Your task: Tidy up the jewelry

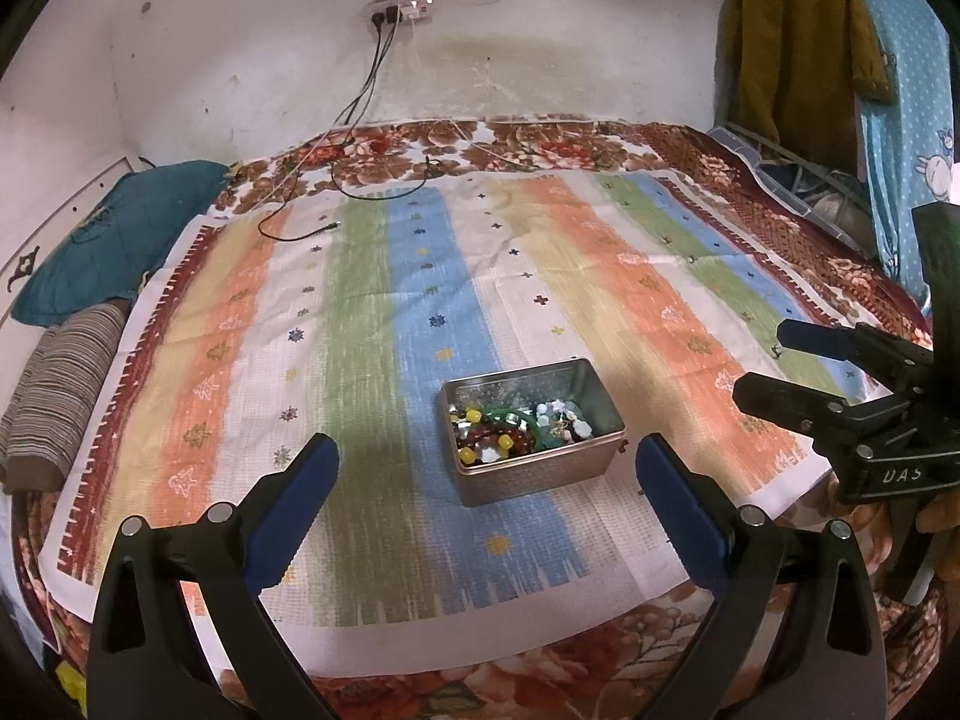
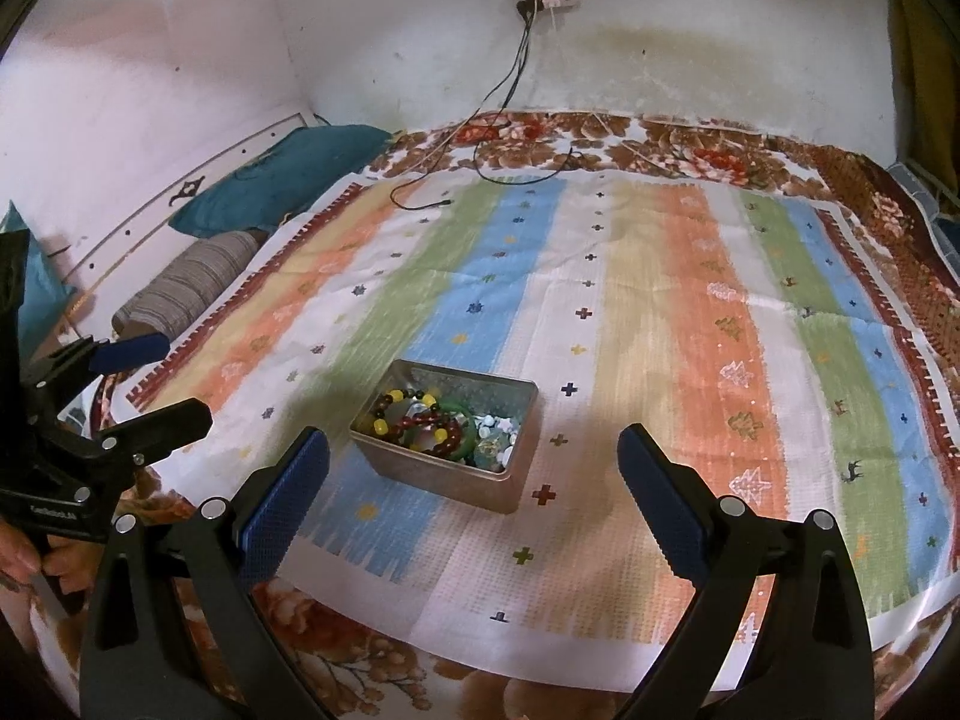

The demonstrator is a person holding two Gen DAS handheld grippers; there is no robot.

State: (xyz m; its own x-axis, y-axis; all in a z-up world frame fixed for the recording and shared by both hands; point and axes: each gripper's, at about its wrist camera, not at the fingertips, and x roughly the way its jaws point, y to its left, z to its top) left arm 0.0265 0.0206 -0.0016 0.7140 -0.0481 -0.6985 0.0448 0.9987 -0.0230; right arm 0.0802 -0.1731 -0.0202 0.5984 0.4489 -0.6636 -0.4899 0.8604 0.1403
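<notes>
Left wrist view: metal tin (image 1: 534,462) of tangled jewelry (image 1: 516,429) on striped cloth (image 1: 360,300) over bed, between spread, empty fingers of left gripper (image 1: 486,480). Right gripper (image 2: 474,477) likewise wide, empty, hovering near tin. Risks: beads snagging together on lift; light tin sliding or tipping on soft bedding; small pieces slipping.

Bare cloth (image 1: 420,300) lies all around the tin (image 1: 534,468), open to approach from every side. Pillows (image 1: 78,300) line the left edge; a cable (image 1: 336,204) trails across the far cloth.
</notes>
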